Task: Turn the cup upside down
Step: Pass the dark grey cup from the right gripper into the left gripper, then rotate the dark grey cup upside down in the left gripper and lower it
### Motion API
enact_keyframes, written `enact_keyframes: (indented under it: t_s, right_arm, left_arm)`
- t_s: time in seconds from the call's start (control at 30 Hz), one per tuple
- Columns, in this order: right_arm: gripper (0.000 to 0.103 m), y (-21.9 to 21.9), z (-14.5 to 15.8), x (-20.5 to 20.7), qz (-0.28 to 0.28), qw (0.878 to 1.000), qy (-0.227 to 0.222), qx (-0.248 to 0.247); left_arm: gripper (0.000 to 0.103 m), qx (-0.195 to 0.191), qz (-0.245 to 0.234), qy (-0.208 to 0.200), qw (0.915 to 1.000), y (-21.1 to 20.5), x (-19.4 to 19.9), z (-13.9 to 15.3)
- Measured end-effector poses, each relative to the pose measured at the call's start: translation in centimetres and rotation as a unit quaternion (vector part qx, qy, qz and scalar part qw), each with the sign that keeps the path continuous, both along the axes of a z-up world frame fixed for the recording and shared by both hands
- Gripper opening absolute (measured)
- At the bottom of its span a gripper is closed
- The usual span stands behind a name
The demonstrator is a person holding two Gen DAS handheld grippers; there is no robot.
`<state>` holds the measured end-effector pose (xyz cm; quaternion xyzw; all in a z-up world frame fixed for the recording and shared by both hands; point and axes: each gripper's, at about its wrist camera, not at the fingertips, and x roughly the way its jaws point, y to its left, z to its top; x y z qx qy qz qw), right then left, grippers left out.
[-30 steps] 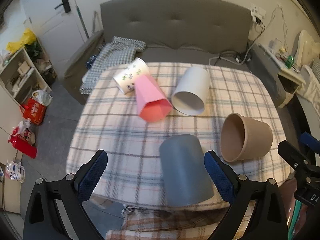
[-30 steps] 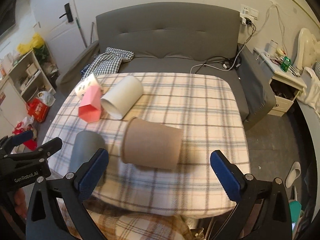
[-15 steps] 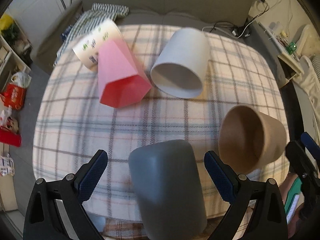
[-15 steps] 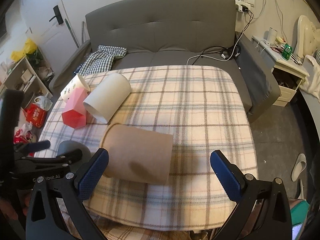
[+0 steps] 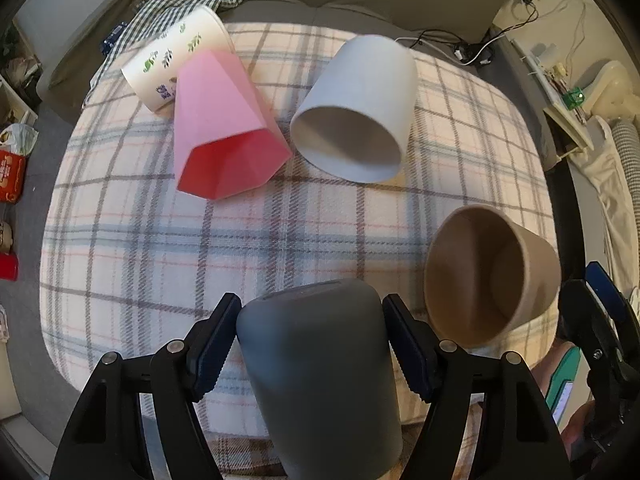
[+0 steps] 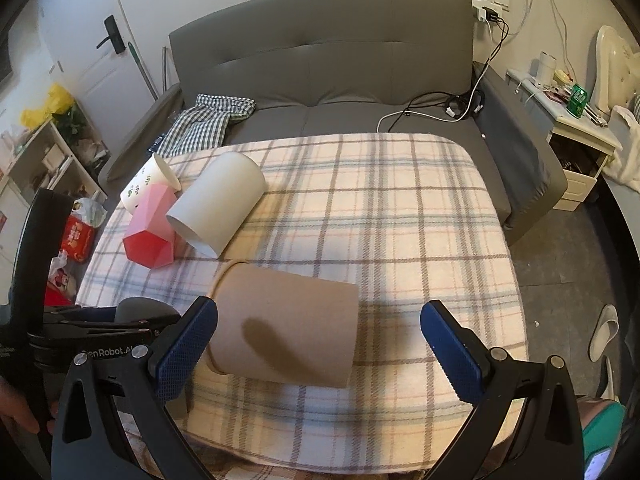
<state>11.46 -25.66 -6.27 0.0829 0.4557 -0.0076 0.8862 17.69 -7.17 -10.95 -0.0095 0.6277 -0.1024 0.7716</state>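
Note:
Several cups lie on their sides on a plaid-covered table point(image 5: 280, 240). My left gripper point(image 5: 312, 336) is shut on the grey cup point(image 5: 320, 376), its pads pressed on both sides, closed end pointing away. A brown cup point(image 5: 488, 276) lies to its right, mouth toward the left camera. In the right wrist view my right gripper point(image 6: 318, 338) is open, with the brown cup point(image 6: 288, 328) lying between and just beyond its pads, nearer the left pad. The grey cup point(image 6: 144, 308) peeks out behind the left gripper there.
A pink faceted cup point(image 5: 228, 128), a white cup point(image 5: 360, 108) and a printed paper cup point(image 5: 176, 56) lie at the table's far left. A grey sofa point(image 6: 340, 80) stands behind the table, with a checked cloth point(image 6: 204, 120) and cables point(image 6: 440, 108).
My left gripper moved forward over the grey cup and closed its pads on it. The right gripper drew closer to the brown cup and stayed open.

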Motion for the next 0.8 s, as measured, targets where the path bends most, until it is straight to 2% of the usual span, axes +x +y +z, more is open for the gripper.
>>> enact_keyframes:
  t_s: [0.2, 0.3, 0.5, 0.57, 0.67, 0.8]
  right_arm:
    - [0.102, 0.3, 1.5, -0.9, -0.002, 1.0, -0.015, -0.005]
    - [0.102, 0.5, 2.2, -1.7, -0.003, 1.0, -0.023, -0.008]
    - [0.102, 0.9, 3.0, -2.9, 0.0, 0.999, -0.03, -0.011]
    - [0.102, 0.9, 3.1, -3.3, 0.0, 0.999, -0.032, -0.011]
    - [0.102, 0.7, 3.1, -3.6, -0.001, 0.999, -0.032, -0.01]
    - [0.102, 0.5, 3.2, -3.7, -0.004, 0.999, -0.032, -0.008]
  left_arm:
    - [0.074, -0.014, 0.004, -0.057, 0.9983, 0.8, -0.8, 3.7]
    - [0.073, -0.007, 0.002, -0.088, 0.9961, 0.9, -1.4, 5.2]
    - [0.073, -0.001, 0.009, -0.153, 0.9881, 0.9, -2.4, 7.1]
    - [0.073, 0.012, 0.004, -0.179, 0.9837, 0.6, -2.7, 7.4]
    - [0.073, 0.035, -0.004, -0.19, 0.9811, 0.1, -2.8, 7.2]
    - [0.073, 0.041, -0.004, -0.188, 0.9812, 0.1, -3.0, 6.6]
